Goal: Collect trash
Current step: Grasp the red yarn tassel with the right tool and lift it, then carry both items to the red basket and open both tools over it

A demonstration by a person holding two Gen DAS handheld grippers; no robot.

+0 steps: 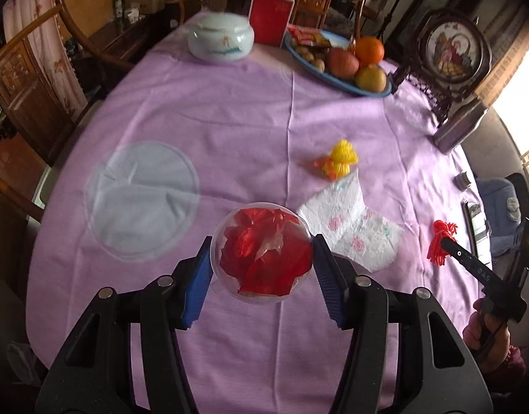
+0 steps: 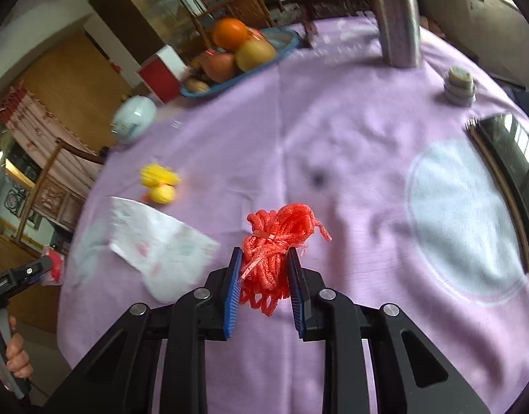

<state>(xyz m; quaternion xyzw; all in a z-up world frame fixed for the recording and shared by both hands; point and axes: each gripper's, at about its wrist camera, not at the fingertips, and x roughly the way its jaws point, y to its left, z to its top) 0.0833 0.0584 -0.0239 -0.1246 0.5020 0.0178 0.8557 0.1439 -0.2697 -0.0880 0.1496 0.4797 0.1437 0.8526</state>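
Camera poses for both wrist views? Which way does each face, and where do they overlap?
Left wrist: on the left gripper, facing across the table at the clear cup of red scraps it clamps; the right gripper shows at right.
Right wrist: on the right gripper, clamping the red net.
Shared: paper towel, yellow net, fruit tray.

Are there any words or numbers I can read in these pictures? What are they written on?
"DAS": white letters on the right gripper, seen in the left wrist view; possibly part of a longer mark.
Red box: faint marks, too blurred to read.
Snack packets in the blue fruit tray: print too small to read.
Paper napkin: only pictures, no words.
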